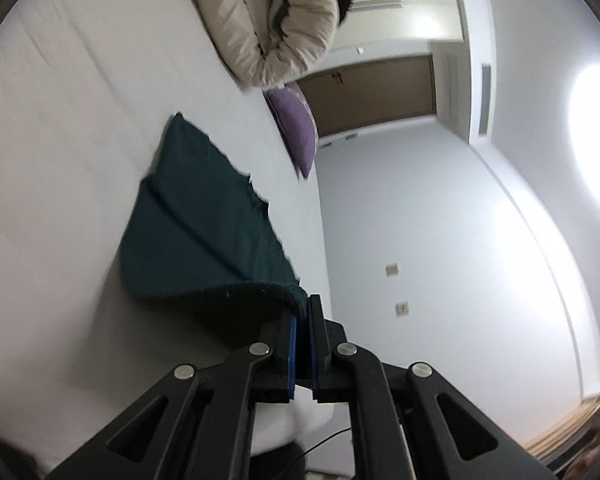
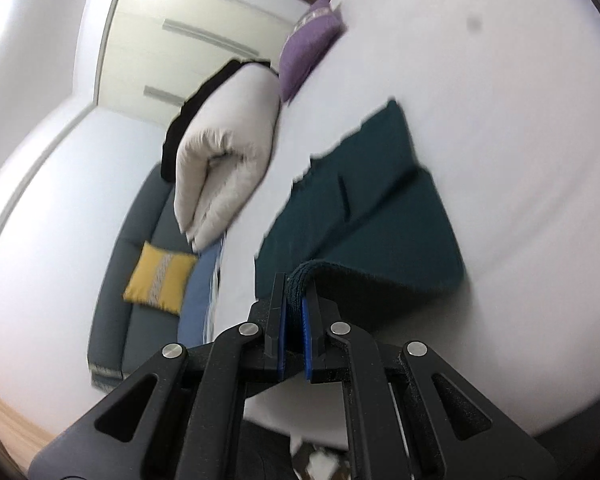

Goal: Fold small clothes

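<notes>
On the white bed [image 1: 59, 160], seen from the left wrist: a dark teal garment [image 1: 203, 216] lies partly flat, its near edge lifted off the sheet. Left gripper [image 1: 303, 320] is clamped on that raised edge; blue pads pinch a rolled hem, cloth curling up into the jaws. Far part of the garment rests on the sheet, with a crease line running across it. Beyond it, a beige rolled duvet [image 1: 267, 20] and a purple cushion [image 1: 295, 128] near the bed's edge. Picture is tilted and somewhat smeared.

From the right wrist: right gripper [image 2: 295, 300] is likewise closed tight on the near edge of the same teal garment [image 2: 372, 200], a thick bunch of fabric sandwiched between its pads. Garment shows a ridge or earlier fold across its middle; frayed-looking edge on its left side. The near portion arches up from the bed [image 2: 500, 120] to the jaws, a shadow beneath it. Duvet [image 2: 227, 160] sits at the bed's left side, purple cushion [image 2: 308, 52] further back, and a grey sofa [image 2: 139, 248] with a yellow cushion [image 2: 159, 276] beyond the bed.

Progress, as judged: both near corners are gripped and raised, so a fold is under way but not laid. Left to do: carry the edge over onto the far part, release, smooth, possibly fold again. What kind of garment it is I cannot tell.
</notes>
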Motion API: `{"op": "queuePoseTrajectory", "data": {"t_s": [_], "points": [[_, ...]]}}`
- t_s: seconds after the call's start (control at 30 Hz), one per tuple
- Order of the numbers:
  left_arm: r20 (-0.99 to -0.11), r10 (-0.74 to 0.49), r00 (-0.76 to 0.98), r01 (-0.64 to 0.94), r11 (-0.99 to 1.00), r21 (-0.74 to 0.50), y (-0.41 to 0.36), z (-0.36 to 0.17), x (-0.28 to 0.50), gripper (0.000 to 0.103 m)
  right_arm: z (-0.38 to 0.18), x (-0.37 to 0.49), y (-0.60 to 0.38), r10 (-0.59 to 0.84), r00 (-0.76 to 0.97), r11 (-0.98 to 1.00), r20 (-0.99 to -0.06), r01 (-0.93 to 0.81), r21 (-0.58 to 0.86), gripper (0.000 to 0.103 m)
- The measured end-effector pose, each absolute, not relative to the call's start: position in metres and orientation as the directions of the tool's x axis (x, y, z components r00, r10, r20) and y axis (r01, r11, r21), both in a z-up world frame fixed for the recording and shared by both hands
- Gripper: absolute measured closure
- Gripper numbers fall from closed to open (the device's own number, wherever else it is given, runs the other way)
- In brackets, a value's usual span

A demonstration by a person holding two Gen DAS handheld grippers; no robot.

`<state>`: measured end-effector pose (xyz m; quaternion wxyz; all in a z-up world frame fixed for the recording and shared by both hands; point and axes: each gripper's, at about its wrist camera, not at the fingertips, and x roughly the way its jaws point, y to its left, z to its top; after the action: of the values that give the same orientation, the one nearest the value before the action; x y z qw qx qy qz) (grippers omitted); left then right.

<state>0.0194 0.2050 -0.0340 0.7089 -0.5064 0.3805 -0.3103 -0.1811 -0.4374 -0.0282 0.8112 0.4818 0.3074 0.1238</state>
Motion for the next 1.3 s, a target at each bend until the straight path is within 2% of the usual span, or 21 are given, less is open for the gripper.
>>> {"op": "queuePoseTrajectory", "data": {"t_s": [0.13, 0.23, 0.6, 0.83, 0.93, 1.0, 1.03, 1.07, 1.1, 1.17, 1.3], "points": [[-0.217, -0.807, 0.549, 0.006, 0.264, -0.965, 0.202, -0.044, 0.070, 0.098, -0.027, -0.133, -0.455, 0.453, 0.808, 0.486, -0.377, 0.130, 0.864, 0.098], [-0.248, -0.793, 0.557, -0.005, 0.296, -0.955, 0.191, -0.048, 0.105, 0.098, -0.030, -0.090, -0.464, 0.432, 0.815, 0.483, -0.385, 0.152, 0.863, 0.098], [-0.326, -0.754, 0.570, -0.108, 0.325, -0.939, 0.174, -0.096, 0.211, 0.098, -0.069, 0.058, -0.465, 0.369, 0.796, 0.516, -0.479, 0.254, 0.818, 0.098], [-0.417, -0.710, 0.568, -0.167, 0.396, -0.903, 0.160, -0.130, 0.267, 0.097, -0.093, 0.144, -0.468, 0.321, 0.759, 0.565, -0.566, 0.327, 0.758, 0.098], [-0.490, -0.666, 0.562, -0.198, 0.468, -0.862, 0.155, -0.140, 0.285, 0.095, -0.109, 0.175, -0.471, 0.282, 0.732, 0.591, -0.620, 0.377, 0.713, 0.094], [-0.522, -0.654, 0.547, -0.198, 0.505, -0.840, 0.152, -0.146, 0.296, 0.077, -0.120, 0.191, -0.475, 0.263, 0.717, 0.599, -0.646, 0.404, 0.691, 0.089], [-0.527, -0.650, 0.547, -0.201, 0.509, -0.837, 0.153, -0.148, 0.296, 0.064, -0.124, 0.197, -0.478, 0.240, 0.712, 0.599, -0.660, 0.426, 0.678, 0.079], [-0.526, -0.648, 0.551, -0.206, 0.506, -0.838, 0.155, -0.149, 0.296, 0.057, -0.127, 0.199, -0.480, 0.230, 0.714, 0.597, -0.661, 0.433, 0.675, 0.061], [-0.524, -0.648, 0.552, -0.206, 0.503, -0.839, 0.157, -0.150, 0.292, 0.056, -0.127, 0.200, -0.482, 0.221, 0.729, 0.593, -0.648, 0.427, 0.683, 0.056], [-0.523, -0.644, 0.557, -0.204, 0.505, -0.839, 0.160, -0.147, 0.284, 0.051, -0.125, 0.198, -0.483, 0.207, 0.742, 0.614, -0.638, 0.409, 0.675, 0.055], [-0.532, -0.629, 0.567, -0.167, 0.544, -0.822, 0.162, -0.134, 0.256, 0.048, -0.116, 0.185, -0.478, 0.195, 0.738, 0.667, -0.646, 0.383, 0.639, 0.054]]}}
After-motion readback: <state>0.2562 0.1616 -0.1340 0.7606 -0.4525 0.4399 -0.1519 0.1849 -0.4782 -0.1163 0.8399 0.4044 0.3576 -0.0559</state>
